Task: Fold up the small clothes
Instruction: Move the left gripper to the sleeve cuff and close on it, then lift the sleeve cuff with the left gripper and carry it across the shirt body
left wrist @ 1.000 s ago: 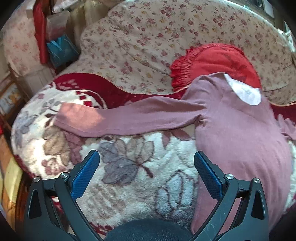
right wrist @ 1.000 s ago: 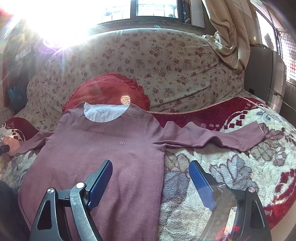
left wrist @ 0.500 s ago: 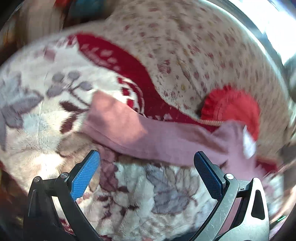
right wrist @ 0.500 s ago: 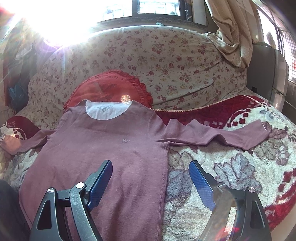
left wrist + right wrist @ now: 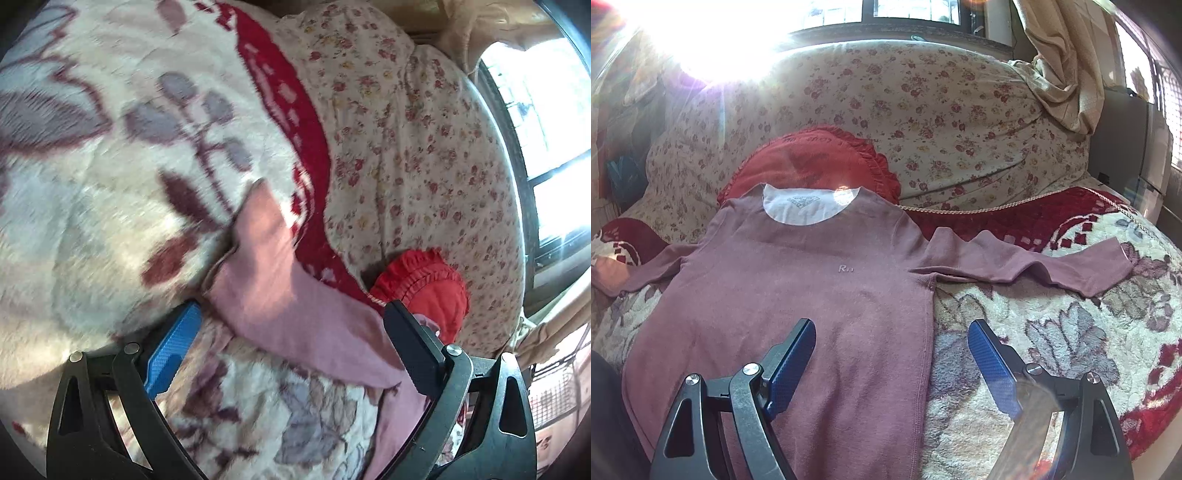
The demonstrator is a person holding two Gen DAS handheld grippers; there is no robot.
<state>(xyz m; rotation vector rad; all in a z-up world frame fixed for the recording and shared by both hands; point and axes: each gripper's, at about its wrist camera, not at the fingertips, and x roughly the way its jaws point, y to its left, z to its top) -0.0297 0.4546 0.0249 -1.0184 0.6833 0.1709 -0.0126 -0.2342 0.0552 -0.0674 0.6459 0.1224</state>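
Note:
A small mauve long-sleeved shirt (image 5: pixel 820 295) lies flat, front up, on a floral fleece blanket (image 5: pixel 1052 350), both sleeves spread out. Its neck rests on a red frilled cushion (image 5: pixel 812 155). My right gripper (image 5: pixel 892 354) is open and empty, hovering over the shirt's lower right side seam. In the left wrist view the shirt's left sleeve (image 5: pixel 295 314) runs between my fingers, cuff up and to the left. My left gripper (image 5: pixel 295 347) is open, low over the sleeve near the cuff, with the jaws on either side of it.
A sofa back (image 5: pixel 923 110) in floral cloth rises behind the blanket. A beige curtain (image 5: pixel 1060 74) hangs at the right and a bright window glares at the top left. The cushion also shows in the left wrist view (image 5: pixel 424 284).
My left gripper swung left and down along the sleeve to its cuff end and rolled. My right gripper crept slightly forward over the shirt. Both stayed open.

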